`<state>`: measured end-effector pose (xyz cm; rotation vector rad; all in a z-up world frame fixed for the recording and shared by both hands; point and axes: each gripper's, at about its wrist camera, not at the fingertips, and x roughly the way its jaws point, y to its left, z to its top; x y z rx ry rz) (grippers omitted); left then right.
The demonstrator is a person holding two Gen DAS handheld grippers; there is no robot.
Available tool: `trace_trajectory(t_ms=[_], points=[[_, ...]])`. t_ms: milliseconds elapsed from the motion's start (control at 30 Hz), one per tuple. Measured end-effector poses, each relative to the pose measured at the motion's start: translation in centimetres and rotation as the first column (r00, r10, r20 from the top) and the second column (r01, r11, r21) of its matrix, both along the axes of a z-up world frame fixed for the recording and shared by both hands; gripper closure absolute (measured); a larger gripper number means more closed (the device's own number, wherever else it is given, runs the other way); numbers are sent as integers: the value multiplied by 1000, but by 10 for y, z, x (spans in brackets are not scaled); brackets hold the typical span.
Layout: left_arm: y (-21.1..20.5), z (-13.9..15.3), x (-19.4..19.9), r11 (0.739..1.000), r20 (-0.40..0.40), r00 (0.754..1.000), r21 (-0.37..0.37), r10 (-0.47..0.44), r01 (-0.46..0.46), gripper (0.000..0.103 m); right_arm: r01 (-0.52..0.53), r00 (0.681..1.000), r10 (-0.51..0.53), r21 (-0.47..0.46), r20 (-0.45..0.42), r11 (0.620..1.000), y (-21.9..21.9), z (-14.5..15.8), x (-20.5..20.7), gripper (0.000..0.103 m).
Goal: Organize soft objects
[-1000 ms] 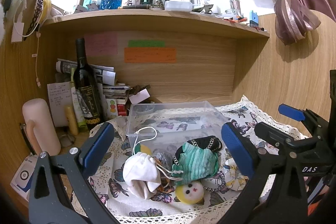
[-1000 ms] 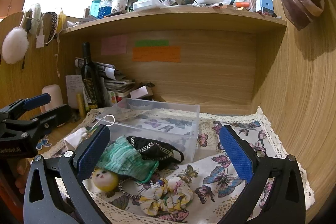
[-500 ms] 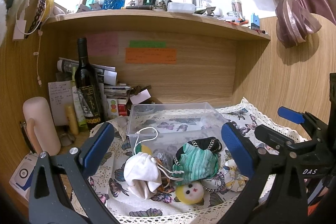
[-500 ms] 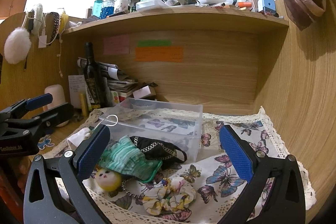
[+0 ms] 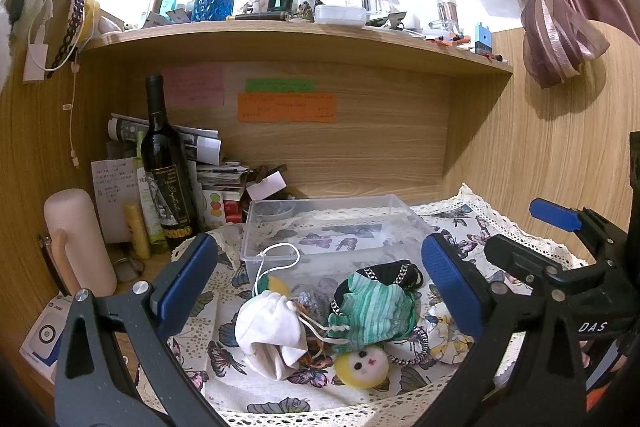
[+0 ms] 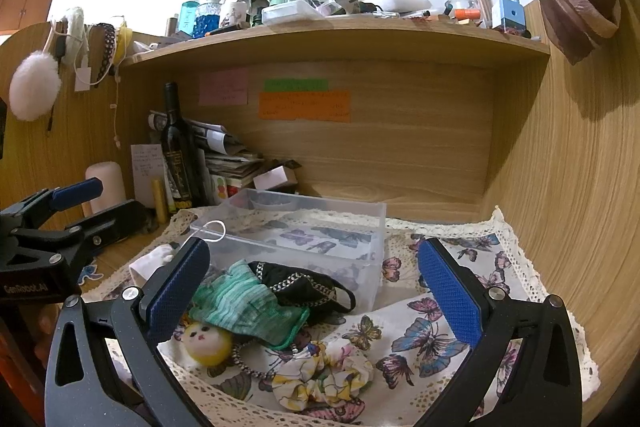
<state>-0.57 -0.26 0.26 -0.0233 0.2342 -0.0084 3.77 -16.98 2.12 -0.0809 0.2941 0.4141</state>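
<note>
Over the last second both hand-held grippers are drifting only slightly: the views are tilting up a touch and the pile of soft things is sitting a little lower in frame than before, while nothing on the cloth is shifting. The left hand-held gripper (image 5: 320, 283) is hanging wide open and empty above the pile, and the right hand-held gripper (image 6: 316, 291) is likewise spread wide, holding nothing. That suggests the sorting is only beginning, with no item yet picked and the clear plastic bin (image 5: 332, 227) looking empty.

The soft things are lying together just in front of the bin: a white drawstring pouch (image 5: 270, 333), its cord looping up over the bin's front rim; a green striped cloth (image 5: 372, 311) lying partly over a black piece with chain trim (image 5: 394, 273); a small yellow doll face (image 5: 362, 363) below them; and a floral scrunchie (image 6: 324, 373) nearest the right hand-held gripper.

All of this is resting on a butterfly-print cloth (image 6: 432, 339) with a lace edge, spread on a wooden counter (image 6: 116, 247) in an alcove. A dark wine bottle (image 5: 164, 167), stacked papers and a pale pink cylinder are crowding the left corner, sticky notes (image 5: 286, 107) are stuck on the back panel, and a shelf (image 5: 296, 43) above is cluttered with bottles.
</note>
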Motion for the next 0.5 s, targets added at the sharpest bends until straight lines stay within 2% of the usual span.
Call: trace_trajectory(t_ms=[500], points=[[-5, -1, 0, 1000, -2, 1000, 3, -5, 5, 0, 3, 1000, -3, 0, -5, 1000, 0, 1, 1, 0]])
